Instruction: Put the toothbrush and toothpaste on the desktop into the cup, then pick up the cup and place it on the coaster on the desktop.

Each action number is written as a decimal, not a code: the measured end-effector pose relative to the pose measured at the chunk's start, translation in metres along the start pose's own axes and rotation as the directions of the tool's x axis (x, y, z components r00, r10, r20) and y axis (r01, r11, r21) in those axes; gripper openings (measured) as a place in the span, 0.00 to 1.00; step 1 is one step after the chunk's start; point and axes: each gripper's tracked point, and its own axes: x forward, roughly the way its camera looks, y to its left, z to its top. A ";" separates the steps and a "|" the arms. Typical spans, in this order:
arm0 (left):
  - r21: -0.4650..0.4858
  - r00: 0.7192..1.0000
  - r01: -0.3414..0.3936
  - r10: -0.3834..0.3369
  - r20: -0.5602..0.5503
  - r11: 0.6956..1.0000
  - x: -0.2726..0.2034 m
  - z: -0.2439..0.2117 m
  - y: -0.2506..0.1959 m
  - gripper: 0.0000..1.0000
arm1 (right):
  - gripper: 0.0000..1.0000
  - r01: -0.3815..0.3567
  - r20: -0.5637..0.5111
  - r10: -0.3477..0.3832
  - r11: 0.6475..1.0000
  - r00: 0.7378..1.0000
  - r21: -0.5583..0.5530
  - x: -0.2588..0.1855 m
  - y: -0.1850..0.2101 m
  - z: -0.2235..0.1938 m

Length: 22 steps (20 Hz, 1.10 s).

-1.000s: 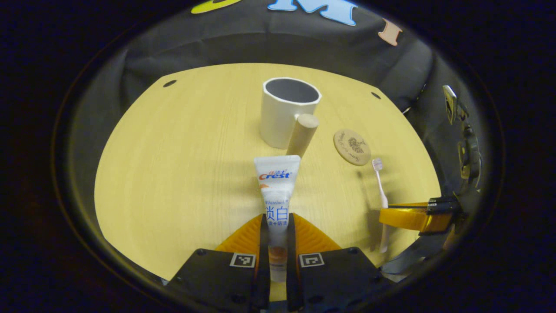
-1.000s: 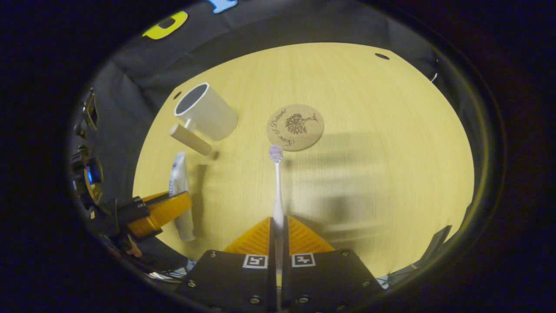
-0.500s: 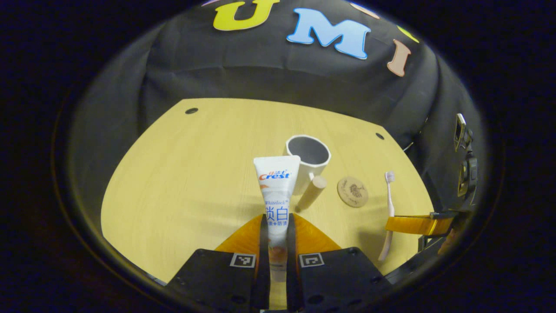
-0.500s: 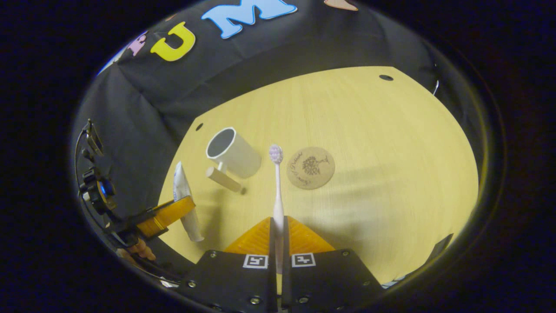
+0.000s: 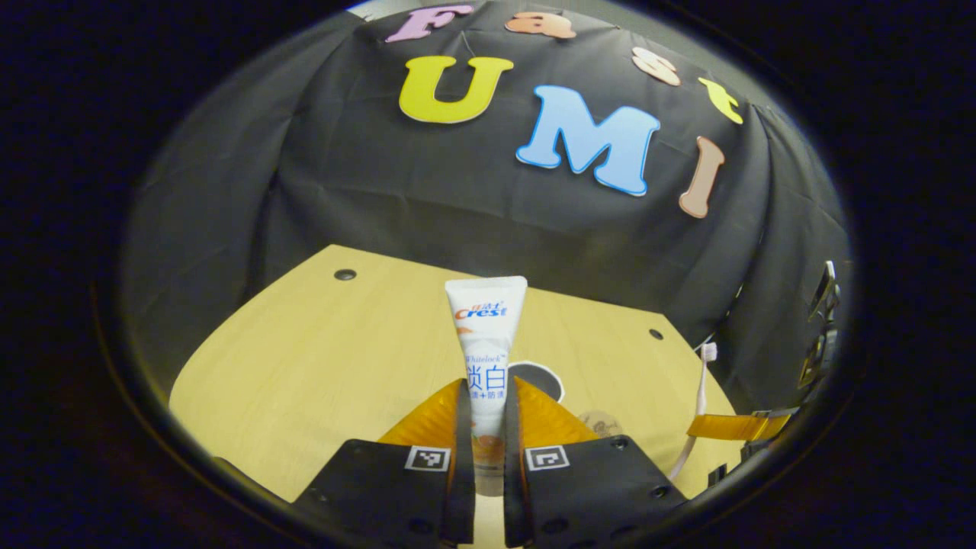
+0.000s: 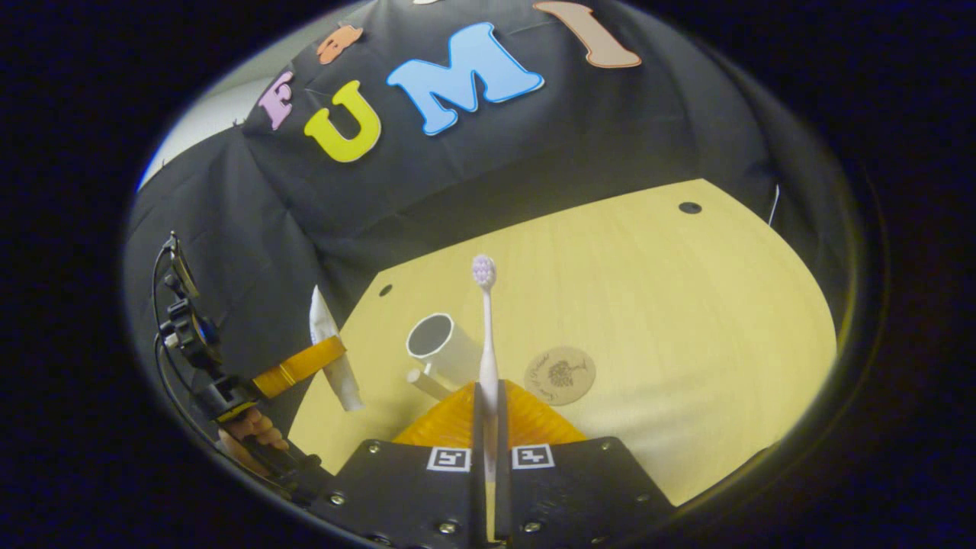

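My left gripper [image 5: 486, 427] is shut on a white toothpaste tube [image 5: 486, 343], held upright above the table. Behind the tube shows the rim of the white cup [image 5: 543, 377], with the round cork coaster [image 5: 598, 421] to its right. My right gripper [image 6: 486, 427] is shut on a pale toothbrush [image 6: 486, 335], bristle head up. In the right gripper view the cup [image 6: 442, 347], with its wooden handle, stands left of the coaster [image 6: 559, 375]. Farther left there, the left gripper [image 6: 305, 366] holds the toothpaste [image 6: 347, 389] in the air.
The light wooden table [image 6: 648, 305] has small dark holes near its far corners and the black cloth wall behind it. A hand [image 6: 248, 427] holds the left gripper at the table's left edge. The right gripper [image 5: 736, 427] with the toothbrush [image 5: 700, 381] hangs at the right.
Both grippers have risen and tilted up, lifting the toothpaste and the toothbrush off the table. The cup and coaster now sit lower and smaller in both views.
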 end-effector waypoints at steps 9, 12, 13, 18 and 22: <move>-0.002 0.981 0.091 -0.089 0.175 0.996 0.038 0.055 -0.033 0.22 | 0.06 -0.012 0.050 0.013 1.000 0.999 -0.021 -0.005 0.005 0.014; 0.004 0.971 0.118 -0.116 0.211 0.993 0.055 0.063 -0.041 0.22 | 0.05 -0.006 0.058 0.007 1.000 0.998 -0.014 -0.007 0.004 0.017; 0.005 0.967 0.126 -0.124 0.221 0.992 0.062 0.065 -0.043 0.22 | 0.05 -0.004 0.062 0.005 1.000 0.998 -0.013 -0.008 0.003 0.020; 0.029 0.967 0.149 -0.152 0.206 0.988 0.096 0.054 -0.053 0.22 | 0.05 0.022 0.061 -0.022 1.000 0.998 -0.002 -0.007 -0.003 0.018; 0.067 0.972 0.162 -0.171 0.159 0.985 0.118 0.026 -0.057 0.22 | 0.05 0.038 0.042 -0.038 0.999 0.998 0.006 -0.004 -0.005 0.011</move>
